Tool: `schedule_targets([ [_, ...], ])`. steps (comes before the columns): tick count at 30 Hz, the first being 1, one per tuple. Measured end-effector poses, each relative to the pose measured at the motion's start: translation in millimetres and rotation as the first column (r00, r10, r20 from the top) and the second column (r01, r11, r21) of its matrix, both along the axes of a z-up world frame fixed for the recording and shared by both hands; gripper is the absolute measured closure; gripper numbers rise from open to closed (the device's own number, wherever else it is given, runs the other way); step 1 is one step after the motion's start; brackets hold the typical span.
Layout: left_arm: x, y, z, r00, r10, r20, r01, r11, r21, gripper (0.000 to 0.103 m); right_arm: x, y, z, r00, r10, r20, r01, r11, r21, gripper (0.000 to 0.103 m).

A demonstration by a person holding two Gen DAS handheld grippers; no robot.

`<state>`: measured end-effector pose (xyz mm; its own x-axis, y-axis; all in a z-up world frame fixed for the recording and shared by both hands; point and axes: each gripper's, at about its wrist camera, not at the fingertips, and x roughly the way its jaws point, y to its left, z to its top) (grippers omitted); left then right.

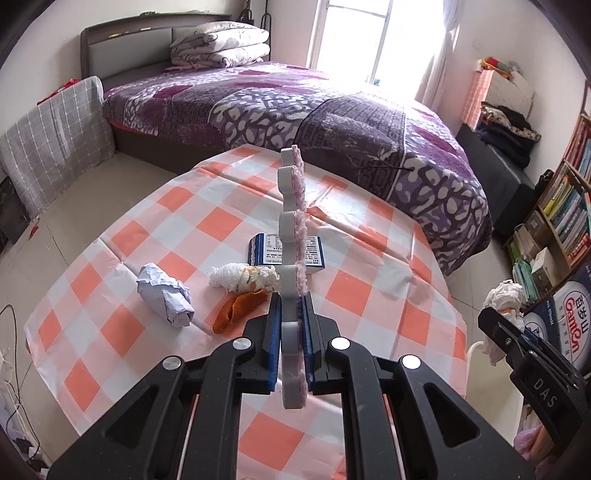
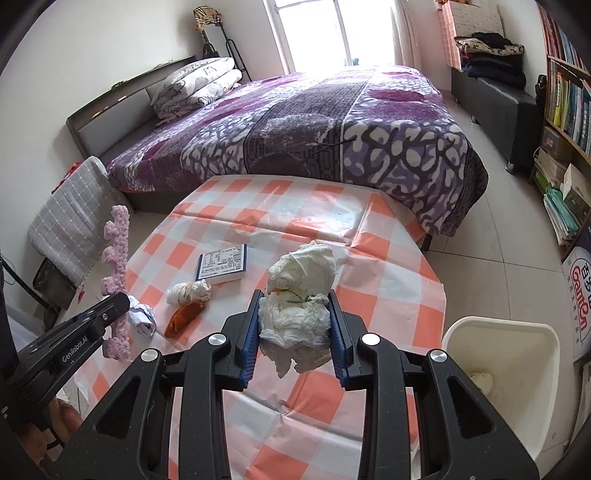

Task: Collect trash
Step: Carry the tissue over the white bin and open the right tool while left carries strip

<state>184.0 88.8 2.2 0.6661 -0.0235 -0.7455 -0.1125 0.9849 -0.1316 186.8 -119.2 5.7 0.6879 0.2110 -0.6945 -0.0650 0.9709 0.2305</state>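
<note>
Your left wrist camera looks forward and down along its gripper's fingers from close above the near edge of the checked table (image 1: pixel 369 295), facing the bed (image 1: pixel 295 110) and window (image 1: pixel 369 37). Your right wrist camera sits just to the right of it, equally close, facing the same way. Both views share the table (image 2: pixel 388 258), the bed (image 2: pixel 332 129), the window (image 2: pixel 325 33) and the bookshelf (image 2: pixel 565 92); each catches the other gripper at its edge.
</note>
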Motion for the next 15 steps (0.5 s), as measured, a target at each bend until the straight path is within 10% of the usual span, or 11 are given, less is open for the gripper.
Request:
schedule_targets([
  [15, -7.3, -53.5, -3.7, 0.996, -0.089, -0.004, 0.089, 0.996, 0.01, 0.092, -25.1, -75.7, 19.8, 0.99, -0.132, 0.046, 0.129, 0.99, 0.061, 0.072],
])
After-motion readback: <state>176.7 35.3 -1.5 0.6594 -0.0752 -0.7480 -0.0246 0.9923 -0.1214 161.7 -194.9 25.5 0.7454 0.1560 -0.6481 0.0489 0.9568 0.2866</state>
